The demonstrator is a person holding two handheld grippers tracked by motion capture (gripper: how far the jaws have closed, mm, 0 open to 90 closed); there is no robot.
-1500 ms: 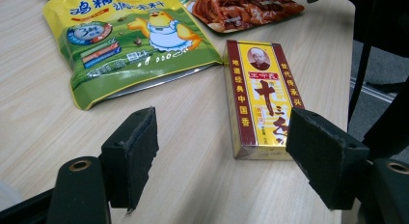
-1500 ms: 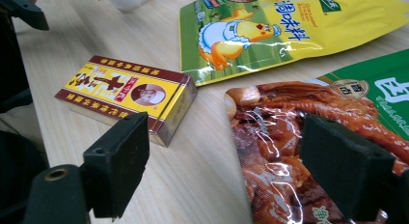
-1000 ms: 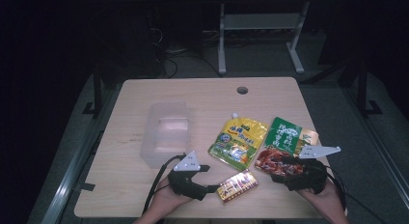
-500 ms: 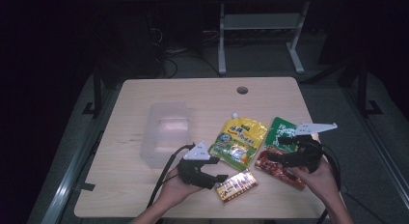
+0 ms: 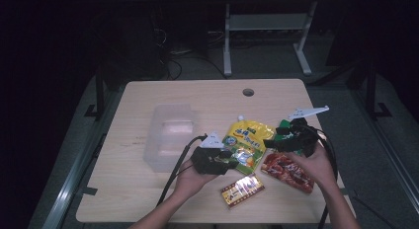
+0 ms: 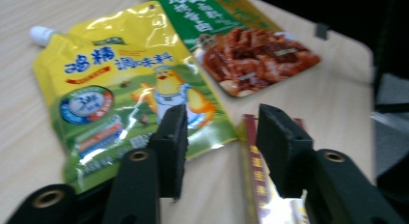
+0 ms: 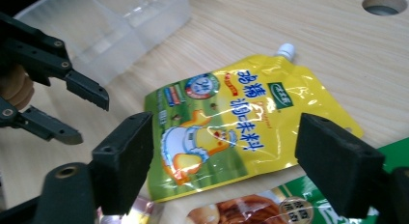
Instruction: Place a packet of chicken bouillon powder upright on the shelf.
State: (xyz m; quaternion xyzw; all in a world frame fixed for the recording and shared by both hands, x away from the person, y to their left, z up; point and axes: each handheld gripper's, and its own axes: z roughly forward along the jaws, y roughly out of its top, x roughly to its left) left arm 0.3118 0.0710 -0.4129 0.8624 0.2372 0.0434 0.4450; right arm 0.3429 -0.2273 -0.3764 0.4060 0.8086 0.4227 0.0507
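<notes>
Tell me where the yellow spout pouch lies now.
In the high view the yellow spout pouch lies flat right of centre, between the clear plastic box and the green packet.

Black grippers (image 5: pixel 232 159) w/ foam-padded jaws, brass rivets, grey triangular plates, black cables.

A dim room, with a pale wooden table (image 5: pixel 148 199) on a dark floor (image 5: pixel 59 51).
</notes>
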